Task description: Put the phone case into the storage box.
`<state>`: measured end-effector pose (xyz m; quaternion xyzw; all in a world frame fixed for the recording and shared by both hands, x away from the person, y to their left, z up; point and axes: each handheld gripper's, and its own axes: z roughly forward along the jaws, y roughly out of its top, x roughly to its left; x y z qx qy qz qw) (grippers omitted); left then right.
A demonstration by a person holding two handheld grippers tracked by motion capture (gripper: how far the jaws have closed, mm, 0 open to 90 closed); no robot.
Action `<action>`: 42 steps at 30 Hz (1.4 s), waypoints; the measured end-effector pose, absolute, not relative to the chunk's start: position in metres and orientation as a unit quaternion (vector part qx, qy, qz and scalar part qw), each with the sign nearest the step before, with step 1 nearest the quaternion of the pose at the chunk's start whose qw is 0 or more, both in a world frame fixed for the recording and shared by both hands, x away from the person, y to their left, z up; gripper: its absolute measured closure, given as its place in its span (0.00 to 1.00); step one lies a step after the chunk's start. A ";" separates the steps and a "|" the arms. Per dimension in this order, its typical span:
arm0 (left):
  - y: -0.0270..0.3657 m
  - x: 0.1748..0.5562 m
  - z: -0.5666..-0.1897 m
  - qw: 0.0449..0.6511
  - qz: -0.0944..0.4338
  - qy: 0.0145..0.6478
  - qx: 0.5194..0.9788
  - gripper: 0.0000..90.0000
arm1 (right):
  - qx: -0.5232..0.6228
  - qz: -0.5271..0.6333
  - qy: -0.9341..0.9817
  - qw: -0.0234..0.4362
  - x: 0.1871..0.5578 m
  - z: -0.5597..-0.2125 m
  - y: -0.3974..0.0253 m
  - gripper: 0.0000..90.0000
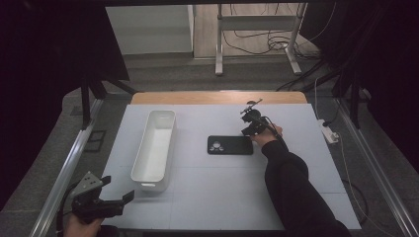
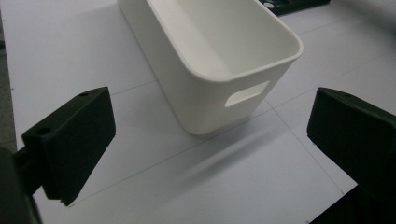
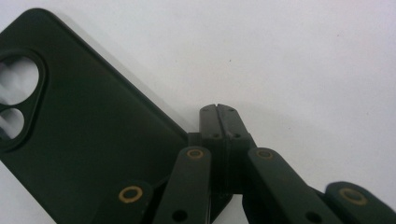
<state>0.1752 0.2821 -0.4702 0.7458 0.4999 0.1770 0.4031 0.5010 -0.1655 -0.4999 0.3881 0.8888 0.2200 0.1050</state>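
Note:
A black phone case [image 1: 230, 145] lies flat near the middle of the white table, camera cut-outs to the left. My right gripper [image 1: 250, 129] is at its right end. In the right gripper view the jaws of my right gripper [image 3: 217, 110] are pressed together at a corner of the phone case [image 3: 93, 140]; I cannot tell if the case's edge is pinched. A long white bin [image 1: 148, 143] stands empty to the left. My left gripper [image 1: 118, 189] hovers open at the front left corner, its jaws [image 2: 210, 140] spread wide before the bin's near end [image 2: 210, 93].
The white table [image 1: 222, 197] has a wooden strip along its far edge [image 1: 217, 97]. A white power strip [image 1: 330, 132] lies on the floor to the right. Metal rails run along both sides, and a metal stand [image 1: 257, 29] with cables is behind.

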 end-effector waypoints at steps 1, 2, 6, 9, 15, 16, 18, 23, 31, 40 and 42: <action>0.282 0.175 -0.470 0.403 0.177 0.500 0.746 0.02 | 0.388 0.218 0.890 0.104 0.501 -0.500 -0.166 0.99; 0.282 0.175 -0.470 0.403 0.177 0.500 0.746 0.02 | 0.385 0.213 0.892 0.103 0.501 -0.502 -0.165 0.99; 0.282 0.175 -0.470 0.404 0.176 0.500 0.745 0.02 | 0.384 0.208 0.894 0.103 0.500 -0.503 -0.166 0.99; 0.283 0.175 -0.470 0.404 0.176 0.501 0.745 0.02 | 0.382 0.206 0.895 0.101 0.497 -0.503 -0.165 0.99; 0.283 0.175 -0.470 0.405 0.176 0.501 0.744 0.02 | 0.379 0.206 0.897 0.095 0.489 -0.502 -0.168 0.99; 0.283 0.175 -0.470 0.405 0.176 0.501 0.745 0.02 | 0.378 0.207 0.898 0.091 0.487 -0.502 -0.169 0.99; 0.282 0.175 -0.470 0.404 0.176 0.501 0.745 0.02 | 0.379 0.208 0.897 0.088 0.483 -0.502 -0.171 0.99; 0.282 0.175 -0.470 0.405 0.176 0.501 0.745 0.02 | 0.381 0.212 0.896 0.083 0.475 -0.502 -0.174 0.99; 0.282 0.176 -0.470 0.405 0.176 0.500 0.745 0.02 | 0.376 0.212 0.899 0.073 0.461 -0.502 -0.177 0.99; 0.282 0.176 -0.470 0.404 0.176 0.500 0.746 0.02 | 0.364 0.213 0.905 0.061 0.441 -0.502 -0.177 0.99; 0.282 0.176 -0.470 0.403 0.176 0.500 0.746 0.02 | 0.363 0.212 0.906 0.059 0.437 -0.502 -0.177 0.99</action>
